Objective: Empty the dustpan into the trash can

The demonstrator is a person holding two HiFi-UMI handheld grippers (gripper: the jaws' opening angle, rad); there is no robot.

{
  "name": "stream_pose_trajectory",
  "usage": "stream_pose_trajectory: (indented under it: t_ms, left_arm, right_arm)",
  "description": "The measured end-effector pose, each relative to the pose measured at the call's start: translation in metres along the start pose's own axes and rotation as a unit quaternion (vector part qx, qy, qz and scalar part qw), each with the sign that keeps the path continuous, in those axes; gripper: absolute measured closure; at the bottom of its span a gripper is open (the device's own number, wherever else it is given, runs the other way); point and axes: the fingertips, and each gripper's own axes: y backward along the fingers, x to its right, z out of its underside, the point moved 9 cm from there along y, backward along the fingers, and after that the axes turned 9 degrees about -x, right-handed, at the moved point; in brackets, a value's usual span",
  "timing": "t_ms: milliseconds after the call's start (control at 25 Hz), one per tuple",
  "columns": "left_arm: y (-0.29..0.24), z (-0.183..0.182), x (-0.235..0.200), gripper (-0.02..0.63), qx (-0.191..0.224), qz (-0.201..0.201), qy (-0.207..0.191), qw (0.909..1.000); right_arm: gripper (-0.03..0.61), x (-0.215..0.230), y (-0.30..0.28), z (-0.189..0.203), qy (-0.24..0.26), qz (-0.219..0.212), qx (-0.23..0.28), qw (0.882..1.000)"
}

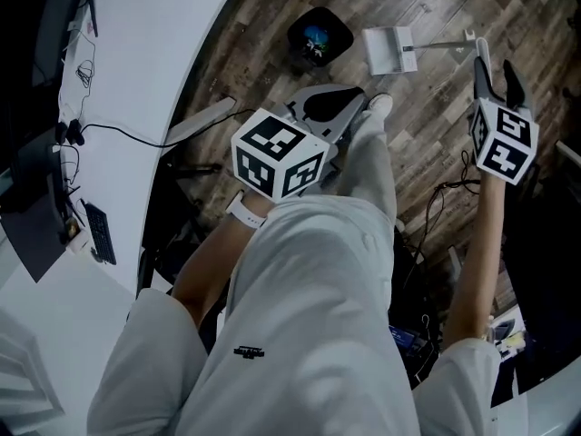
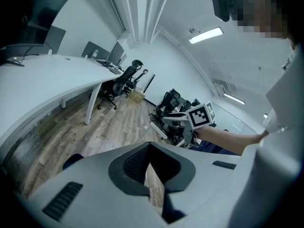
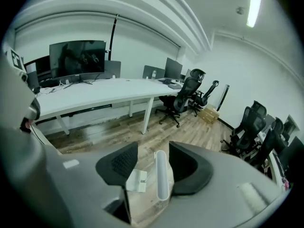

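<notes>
A black trash can stands on the wooden floor, with something bluish inside. Just to its right sits the white dustpan, its long handle reaching toward my right gripper. In the right gripper view the right gripper is open. The handle and the dustpan show in the gap, below the jaws, and neither pad presses on them. My left gripper hovers above the floor near the can; in the left gripper view the left gripper is shut with nothing in it.
A long curved white desk with a keyboard and cables runs along the left. The person's grey trouser legs and a shoe fill the middle. Loose cables lie at the right. Office chairs stand farther off.
</notes>
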Motion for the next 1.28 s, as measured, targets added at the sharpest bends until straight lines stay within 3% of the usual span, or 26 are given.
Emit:
stream_pose_trajectory:
  t_ms: [160,240,280,480,720,1280]
  left_arm:
    - [0.029,-0.003,0.005,0.607,0.028,-0.008,-0.011,0.9995]
    - [0.043,-0.003,0.008,0.607,0.04,-0.013,-0.016,0.999]
    - [0.05,-0.003,0.009,0.607,0.045,-0.015,-0.019,0.9987]
    - [0.084,-0.001,0.018,0.607,0.07,-0.024,-0.041,0.9964]
    - [0.126,0.0,0.034,0.607,0.112,-0.037,-0.078,0.9899]
    - [0.197,0.01,0.054,0.607,0.179,-0.057,-0.118,0.9751]
  right_arm:
    - [0.447,-0.017,0.046,-0.008,-0.001,-0.004,0.041,0.999]
    - [0.552,-0.026,0.068,-0.01,0.006,-0.002,0.067,0.998]
    - [0.56,-0.032,0.079,-0.01,0.011,0.0,0.078,0.997]
    - [0.56,-0.065,0.135,-0.011,0.031,0.009,0.129,0.991]
    - [0.56,-0.1,0.186,-0.002,0.017,0.001,0.175,0.984]
    - [0.56,-0.154,0.254,0.012,-0.013,-0.025,0.222,0.975]
